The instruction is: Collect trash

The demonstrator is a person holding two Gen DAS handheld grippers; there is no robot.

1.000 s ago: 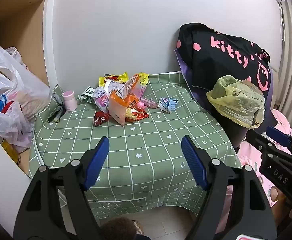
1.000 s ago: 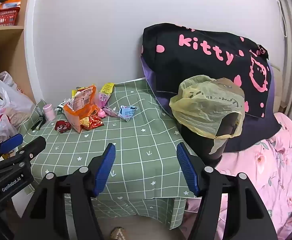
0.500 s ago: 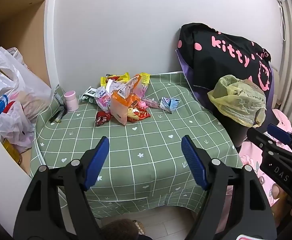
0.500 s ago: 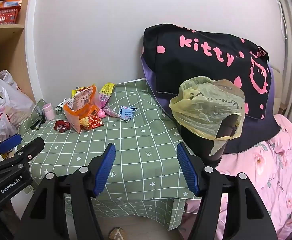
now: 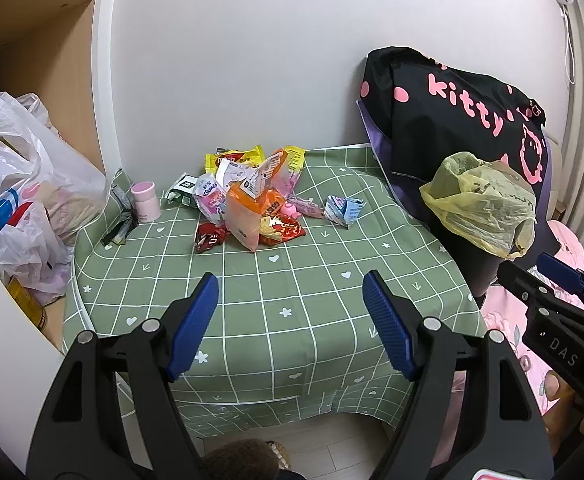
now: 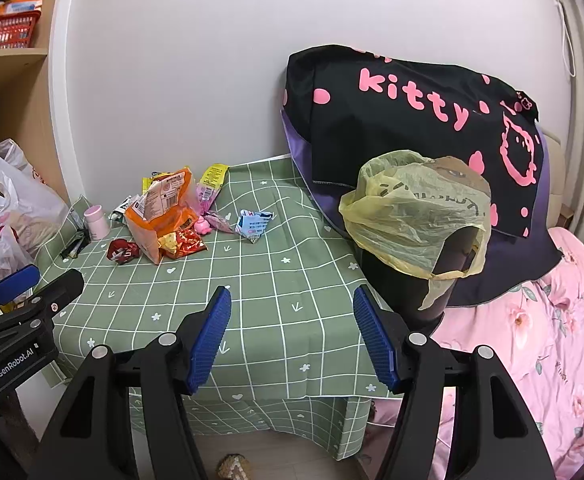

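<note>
A pile of snack wrappers lies at the far side of the green checked table; an orange bag stands tallest in it. A crumpled blue-white carton lies apart to its right, and a dark red wrapper to its left. A black bin lined with a yellow bag stands right of the table. My left gripper is open and empty above the table's near edge. My right gripper is open and empty near the table's right front corner.
A pink-capped bottle and a dark wrapper sit at the table's far left. White plastic bags fill the shelf on the left. A black Hello Kitty cushion and pink bedding lie on the right.
Both grippers have shifted only slightly; the view has barely changed. Both stay open and empty.
</note>
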